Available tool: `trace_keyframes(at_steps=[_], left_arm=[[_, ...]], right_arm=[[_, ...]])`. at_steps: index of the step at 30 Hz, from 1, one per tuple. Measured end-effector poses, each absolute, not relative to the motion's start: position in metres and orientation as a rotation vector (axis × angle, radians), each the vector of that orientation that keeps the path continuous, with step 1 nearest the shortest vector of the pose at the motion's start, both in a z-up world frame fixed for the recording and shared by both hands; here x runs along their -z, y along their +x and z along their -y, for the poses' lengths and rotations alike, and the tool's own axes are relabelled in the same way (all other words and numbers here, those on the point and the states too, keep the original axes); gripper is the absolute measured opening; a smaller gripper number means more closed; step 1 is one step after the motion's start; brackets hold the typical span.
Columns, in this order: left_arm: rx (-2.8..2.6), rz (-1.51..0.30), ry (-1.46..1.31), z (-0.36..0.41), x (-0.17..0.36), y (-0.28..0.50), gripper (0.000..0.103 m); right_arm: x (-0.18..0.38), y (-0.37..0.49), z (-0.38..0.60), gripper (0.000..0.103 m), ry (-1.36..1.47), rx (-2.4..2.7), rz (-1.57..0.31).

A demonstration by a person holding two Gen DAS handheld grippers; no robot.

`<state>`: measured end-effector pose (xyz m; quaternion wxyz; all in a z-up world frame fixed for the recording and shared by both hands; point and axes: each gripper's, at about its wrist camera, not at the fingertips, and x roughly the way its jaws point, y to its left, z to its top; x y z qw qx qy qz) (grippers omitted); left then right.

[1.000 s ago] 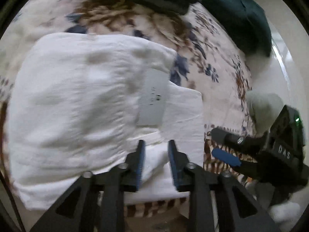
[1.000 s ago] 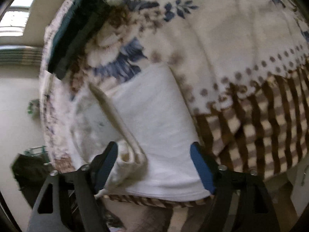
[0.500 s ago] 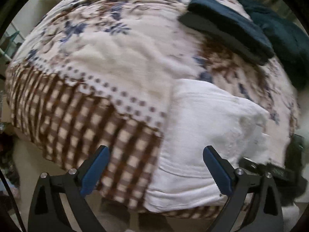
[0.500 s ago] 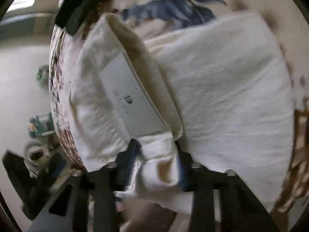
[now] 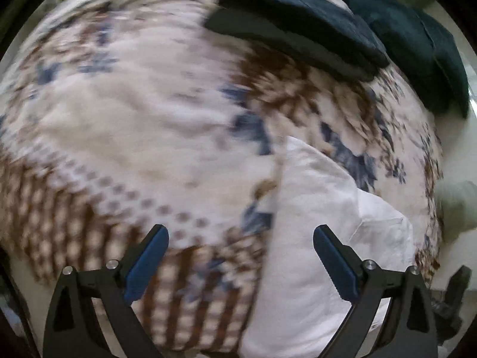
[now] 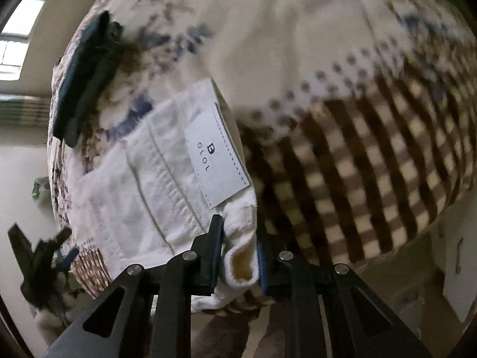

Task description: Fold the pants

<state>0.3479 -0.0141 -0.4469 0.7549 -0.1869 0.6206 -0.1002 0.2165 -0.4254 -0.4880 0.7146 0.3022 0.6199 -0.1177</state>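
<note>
The white pants [image 6: 155, 179] lie folded near the bed's front edge, a grey label patch [image 6: 216, 155] on the waistband facing up. My right gripper [image 6: 238, 238] is shut on the pants' near waistband corner. In the left wrist view the pants [image 5: 322, 238] show as a white folded bundle at the lower right. My left gripper [image 5: 240, 256] is wide open and empty, hovering over the blanket's checked border just left of the pants. The left gripper also shows in the right wrist view [image 6: 38, 256] at the far left.
A floral and brown-checked blanket [image 5: 125, 125] covers the bed. Folded dark teal garments [image 5: 298, 21] lie at the far side, with another dark pile [image 5: 417, 38] at the back right. The floor [image 6: 387, 298] drops off below the bed's front edge.
My left gripper let go of the pants, opened wide and swung left over the blanket. My right gripper closed on the waistband corner and pulled it over, so the label faces up.
</note>
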Motion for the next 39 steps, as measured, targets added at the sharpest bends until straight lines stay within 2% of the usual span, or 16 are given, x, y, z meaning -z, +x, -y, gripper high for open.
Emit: trace_keyframes(at_steps=[7, 9, 11, 12, 15, 16, 18, 19, 22, 26, 28, 29, 30, 33, 34, 39], left_arm=[[0.334, -1.460, -0.431, 0.060, 0.493, 0.405, 0.099], [0.352, -1.466, -0.434, 0.065, 0.500, 0.415, 0.098], [0.405, -1.430, -0.442, 0.070, 0.501, 0.422, 0.072], [0.430, -1.416, -0.426, 0.074, 0.499, 0.424, 0.049], [0.450, -1.395, -0.376, 0.083, 0.497, 0.423, 0.041], [0.448, -1.392, -0.367, 0.084, 0.498, 0.423, 0.037], [0.444, -1.394, -0.376, 0.080, 0.504, 0.424, 0.034], [0.441, -1.400, -0.386, 0.078, 0.507, 0.426, 0.032], [0.422, -1.416, -0.396, 0.074, 0.514, 0.433, 0.031], [0.417, -1.432, -0.431, 0.074, 0.508, 0.438, 0.031], [0.448, -1.420, -0.433, 0.072, 0.497, 0.431, 0.036], [0.461, -1.414, -0.428, 0.071, 0.492, 0.425, 0.037], [0.467, -1.414, -0.420, 0.070, 0.489, 0.420, 0.040], [0.467, -1.386, -0.374, 0.070, 0.484, 0.403, 0.040], [0.456, -1.381, -0.362, 0.070, 0.486, 0.401, 0.040], [0.424, -1.413, -0.374, 0.075, 0.503, 0.413, 0.043]], right_arm=[[0.501, 0.226, 0.414, 0.023, 0.606, 0.261, -1.407], [0.505, 0.222, 0.424, 0.037, 0.655, 0.256, -1.407], [0.507, 0.216, 0.435, 0.054, 0.737, 0.272, -1.411], [0.509, 0.210, 0.440, 0.057, 0.805, 0.271, -1.399], [0.525, 0.199, 0.443, 0.066, 0.964, 0.246, -1.424], [0.534, 0.196, 0.439, 0.066, 1.002, 0.223, -1.449], [0.542, 0.187, 0.433, 0.038, 1.031, 0.207, -1.430], [0.542, 0.184, 0.434, 0.037, 1.019, 0.227, -1.433], [0.538, 0.174, 0.441, 0.024, 0.960, 0.320, -1.441], [0.531, 0.174, 0.439, 0.031, 0.963, 0.284, -1.463], [0.521, 0.171, 0.433, 0.050, 1.025, 0.253, -1.437], [0.520, 0.170, 0.426, 0.070, 1.067, 0.233, -1.417], [0.521, 0.171, 0.416, 0.075, 1.112, 0.213, -1.400], [0.551, 0.183, 0.381, 0.071, 1.099, 0.201, -1.502], [0.561, 0.185, 0.369, 0.055, 1.072, 0.205, -1.541], [0.568, 0.167, 0.339, 0.051, 0.901, 0.225, -1.635]])
